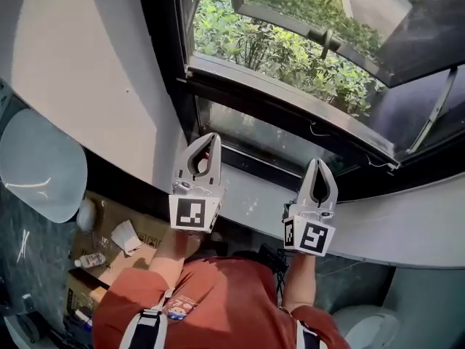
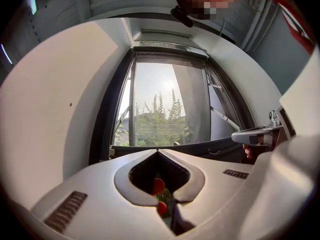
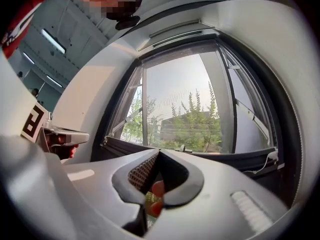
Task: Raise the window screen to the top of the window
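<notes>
Left tongs (image 1: 211,139), right tongs (image 1: 320,164) pressed together (empty); window screen (image 3: 172,104) ahead, apart

left claw (image 1: 209,138): jaws together, empty | right claw (image 1: 320,164): jaws together, empty | side by side

Seemingly a washroom: a white ceramic fixture (image 1: 40,167), an open window (image 1: 290,97), a cluttered cardboard box (image 1: 116,264).

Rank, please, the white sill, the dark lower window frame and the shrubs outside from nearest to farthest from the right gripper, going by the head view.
1. white sill, directly below the right gripper.
2. dark lower window frame, just past the sill, ahead of the shut jaws.
3. shrubs, outdoors, beyond the frame and lower down.
</notes>
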A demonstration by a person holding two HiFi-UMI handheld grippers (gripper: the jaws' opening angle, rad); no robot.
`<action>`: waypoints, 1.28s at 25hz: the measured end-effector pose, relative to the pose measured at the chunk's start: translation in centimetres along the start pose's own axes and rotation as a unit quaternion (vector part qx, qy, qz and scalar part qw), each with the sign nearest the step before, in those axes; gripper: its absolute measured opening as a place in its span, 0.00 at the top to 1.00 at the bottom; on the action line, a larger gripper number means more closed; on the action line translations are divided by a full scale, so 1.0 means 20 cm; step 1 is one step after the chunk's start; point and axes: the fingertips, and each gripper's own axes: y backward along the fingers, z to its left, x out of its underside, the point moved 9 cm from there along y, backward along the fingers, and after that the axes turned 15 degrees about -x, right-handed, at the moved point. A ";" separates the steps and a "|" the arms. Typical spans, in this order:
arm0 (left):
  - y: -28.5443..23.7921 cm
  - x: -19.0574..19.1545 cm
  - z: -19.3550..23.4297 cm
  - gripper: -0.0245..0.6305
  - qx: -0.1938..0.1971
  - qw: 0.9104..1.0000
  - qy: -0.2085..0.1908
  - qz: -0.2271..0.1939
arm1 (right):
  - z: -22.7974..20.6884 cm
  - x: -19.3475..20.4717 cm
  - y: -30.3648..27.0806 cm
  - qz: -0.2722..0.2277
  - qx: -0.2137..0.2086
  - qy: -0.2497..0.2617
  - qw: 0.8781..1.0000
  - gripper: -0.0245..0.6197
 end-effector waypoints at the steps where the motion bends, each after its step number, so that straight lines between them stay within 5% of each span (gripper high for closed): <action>1: -0.02 0.00 -0.01 0.95 0.008 1.000 0.001 -0.002 | -0.01 0.00 0.01 0.001 0.010 0.003 1.000 0.95; 11: -0.15 -0.06 -0.24 0.95 0.071 0.997 -0.006 -0.027 | -0.19 -0.04 0.14 -0.008 0.077 0.018 0.997 0.95; 22: -0.19 -0.10 -0.38 0.95 0.090 0.994 -0.057 -0.039 | -0.35 -0.04 0.19 -0.012 0.085 0.028 0.996 0.95; 28: -0.24 -0.09 -0.41 0.95 0.092 0.991 -0.094 -0.033 | -0.42 0.01 0.13 0.058 0.065 0.064 0.994 0.95; 32: -0.29 -0.07 -0.42 0.92 0.106 0.980 -0.168 -0.014 | -0.45 0.01 0.08 0.110 0.042 0.126 0.985 0.95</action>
